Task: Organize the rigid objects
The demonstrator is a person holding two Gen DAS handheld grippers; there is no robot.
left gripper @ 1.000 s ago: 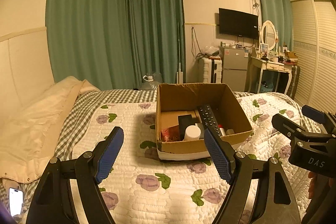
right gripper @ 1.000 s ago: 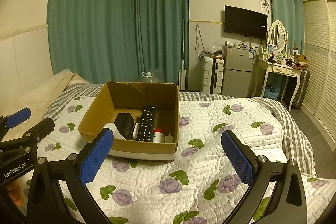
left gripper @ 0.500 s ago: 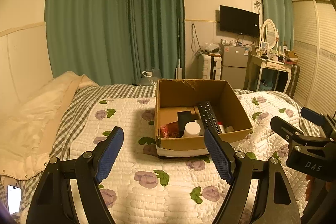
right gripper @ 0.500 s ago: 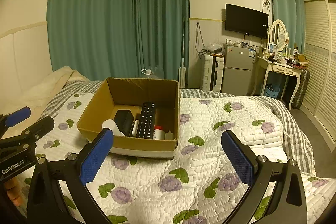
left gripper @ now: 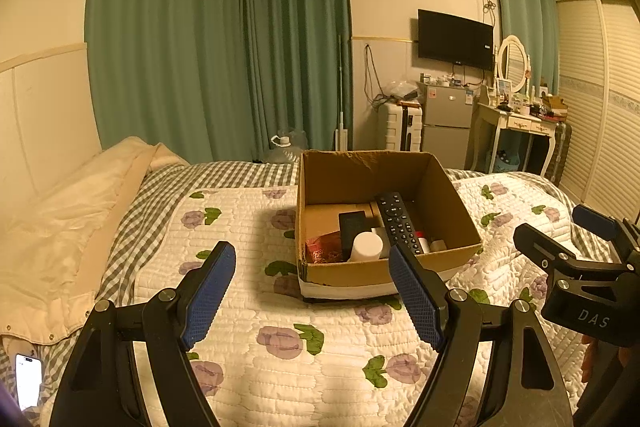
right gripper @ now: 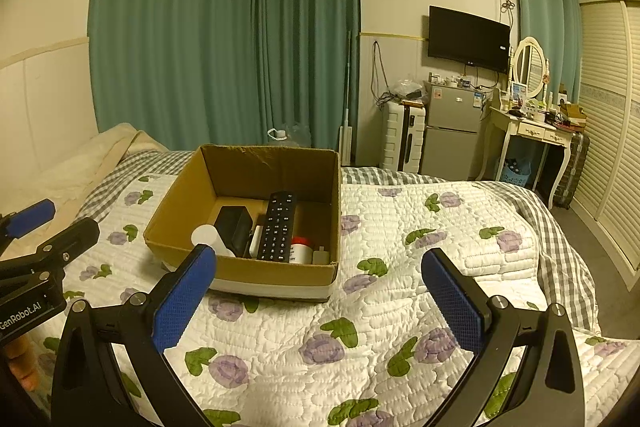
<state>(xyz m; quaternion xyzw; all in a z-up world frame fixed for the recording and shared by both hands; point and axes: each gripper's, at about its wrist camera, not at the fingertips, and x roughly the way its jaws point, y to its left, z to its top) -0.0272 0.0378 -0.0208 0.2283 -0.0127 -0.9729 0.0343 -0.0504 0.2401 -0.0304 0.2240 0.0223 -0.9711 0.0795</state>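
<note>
Since 1 second ago the box [left gripper: 384, 267] has slid a little lower in both views and more wall shows above it; nothing in it has shifted. It sits on the bed [left gripper: 288, 339], centre frame. Inside, the remote [right gripper: 278, 227] lies with its long axis running from the near wall toward the far wall, tilted slightly. The left gripper [left gripper: 312, 295] and right gripper [right gripper: 318, 301] hover side by side over the quilt, angled slightly downward, fingers [right gripper: 184, 299] spread wide and released, holding nothing.
</note>
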